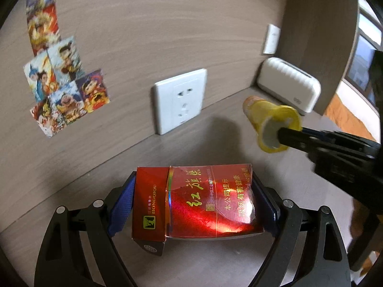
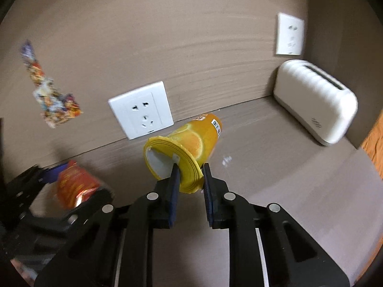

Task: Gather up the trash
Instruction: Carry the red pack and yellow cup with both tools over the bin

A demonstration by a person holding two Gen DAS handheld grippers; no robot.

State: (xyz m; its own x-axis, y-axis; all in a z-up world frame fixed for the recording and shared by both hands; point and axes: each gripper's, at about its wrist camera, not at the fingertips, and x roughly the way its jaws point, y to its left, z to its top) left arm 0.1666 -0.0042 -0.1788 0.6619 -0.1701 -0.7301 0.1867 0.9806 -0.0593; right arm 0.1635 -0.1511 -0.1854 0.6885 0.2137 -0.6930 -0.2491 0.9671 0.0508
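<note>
Red crumpled cigarette pack (image 1: 196,203) sits clamped at lower centre in the wide-spread left gripper (image 1: 194,205); the right gripper (image 2: 190,177) pinches the yellow plastic cup's (image 2: 189,143) rim above the brown counter (image 2: 287,179).

The left black plastic two-finger gripper (image 1: 191,205) has 2 curved arms with long holes cut in them. Each arm has 2 round silver screws near the top. Its finger pads (image 1: 121,205) are flat and covered in bumpy blue rubber.

The right black plastic two-finger gripper (image 2: 190,179) looks just the same. It has 4 shiny silver screws, 2 on each side. Its dark blue finger pads (image 2: 174,191) are thin and flat, and its arms also have long slots. A white strip runs beside each inner arm.
</note>
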